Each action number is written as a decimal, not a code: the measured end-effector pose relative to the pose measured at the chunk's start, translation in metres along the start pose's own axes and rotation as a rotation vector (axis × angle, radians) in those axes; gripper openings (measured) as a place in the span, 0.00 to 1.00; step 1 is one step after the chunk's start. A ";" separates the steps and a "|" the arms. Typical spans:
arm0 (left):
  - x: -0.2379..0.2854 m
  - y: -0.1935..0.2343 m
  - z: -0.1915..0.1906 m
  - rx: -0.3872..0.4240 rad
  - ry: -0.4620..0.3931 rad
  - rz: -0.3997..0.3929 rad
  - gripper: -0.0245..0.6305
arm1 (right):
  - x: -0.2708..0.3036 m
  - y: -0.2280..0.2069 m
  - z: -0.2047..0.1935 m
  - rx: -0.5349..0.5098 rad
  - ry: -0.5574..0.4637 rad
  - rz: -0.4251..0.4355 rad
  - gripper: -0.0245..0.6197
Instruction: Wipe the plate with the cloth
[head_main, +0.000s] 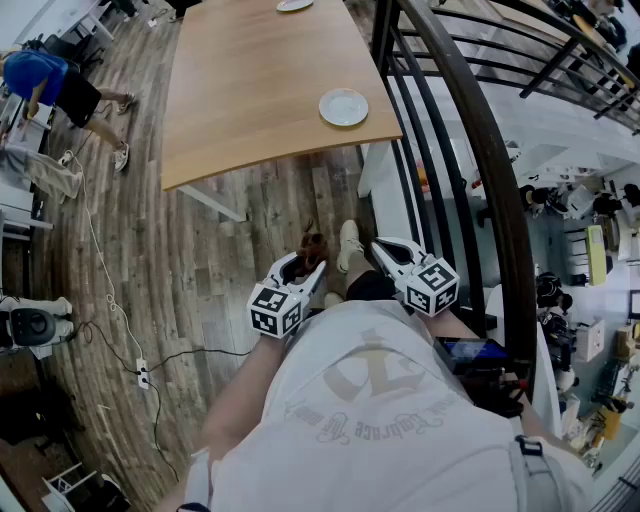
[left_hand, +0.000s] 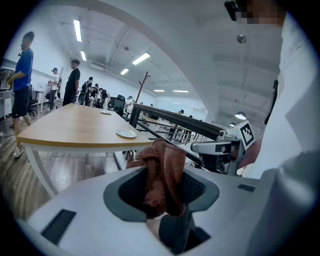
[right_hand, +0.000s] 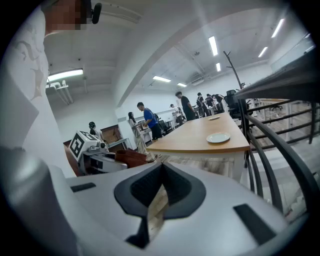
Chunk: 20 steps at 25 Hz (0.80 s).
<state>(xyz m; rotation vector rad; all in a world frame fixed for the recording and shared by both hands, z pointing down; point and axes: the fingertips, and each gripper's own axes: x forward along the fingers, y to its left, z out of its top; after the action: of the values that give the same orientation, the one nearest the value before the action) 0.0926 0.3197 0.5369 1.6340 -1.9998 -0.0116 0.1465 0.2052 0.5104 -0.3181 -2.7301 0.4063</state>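
One plate (head_main: 343, 107) sat by the near edge of the table (head_main: 250, 90), upper centre of the head view, well apart from us. We judged it stiff, breakable and apt to slide, so steadying it at the rim seemed wise. Our cloth (left_hand: 161, 172), soft and light, stood bunched and clamped in the left gripper (head_main: 303, 268), lower centre. Our right gripper (right_hand: 161, 175) was clenched on nothing.

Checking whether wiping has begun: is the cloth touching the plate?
Apart. Head view: cloth sits in the left gripper, plate lies away on the table.
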 end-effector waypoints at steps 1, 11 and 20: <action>0.000 0.001 0.000 -0.002 -0.001 0.003 0.30 | 0.001 0.001 0.002 0.001 -0.008 0.003 0.06; -0.011 0.018 0.003 -0.027 -0.029 0.043 0.30 | 0.014 -0.003 0.008 0.013 -0.016 -0.007 0.06; -0.017 0.025 -0.005 -0.057 -0.028 0.058 0.30 | 0.021 0.008 -0.001 0.008 0.025 0.017 0.06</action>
<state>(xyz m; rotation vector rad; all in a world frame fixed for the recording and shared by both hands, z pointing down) 0.0742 0.3431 0.5425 1.5481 -2.0479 -0.0699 0.1287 0.2182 0.5155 -0.3416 -2.7023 0.4152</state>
